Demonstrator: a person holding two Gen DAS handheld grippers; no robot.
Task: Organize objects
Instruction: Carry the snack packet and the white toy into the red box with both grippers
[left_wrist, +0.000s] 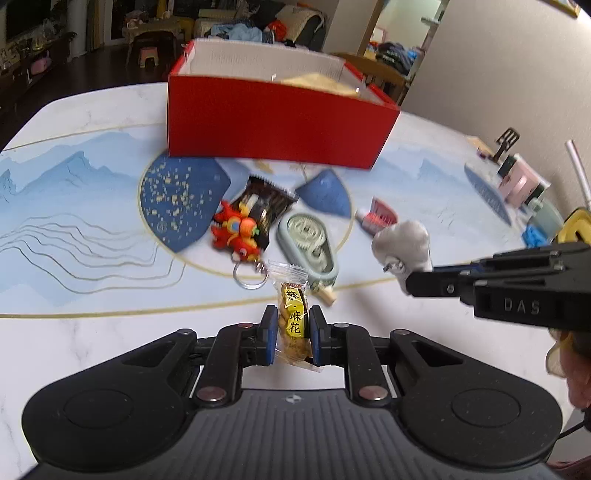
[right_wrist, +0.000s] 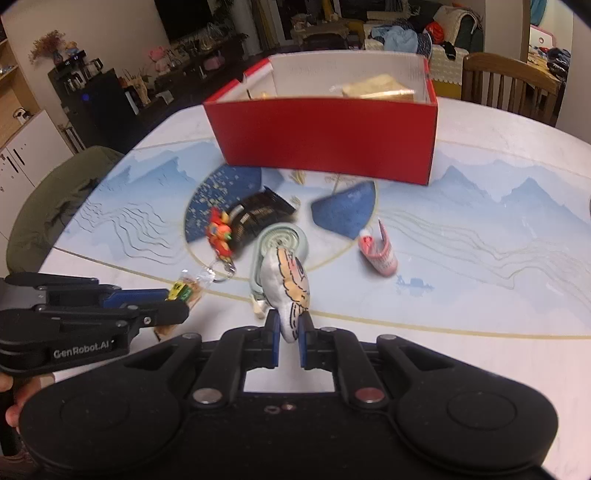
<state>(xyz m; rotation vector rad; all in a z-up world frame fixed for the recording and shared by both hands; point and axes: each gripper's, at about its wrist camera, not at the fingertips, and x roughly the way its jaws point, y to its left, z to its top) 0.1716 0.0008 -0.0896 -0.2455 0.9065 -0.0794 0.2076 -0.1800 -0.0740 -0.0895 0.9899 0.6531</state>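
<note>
Left gripper (left_wrist: 293, 334) is clamping its fingers on a clear snack packet (left_wrist: 291, 314) with a yellow label, long axis running toward 12 o'clock at the red box (left_wrist: 273, 125). Right gripper (right_wrist: 289, 338) is pinching a grey plush toy (right_wrist: 286, 291) by its lower edge, and it's standing upright, leaning slightly to 1 o'clock. Both are hanging over the bench (left_wrist: 92, 343). The box contents are mostly hidden behind its front wall. Dragon keychain (left_wrist: 236, 232), black packet (left_wrist: 264, 206) and green tape dispenser (left_wrist: 308, 243) are looking blurry.
</note>
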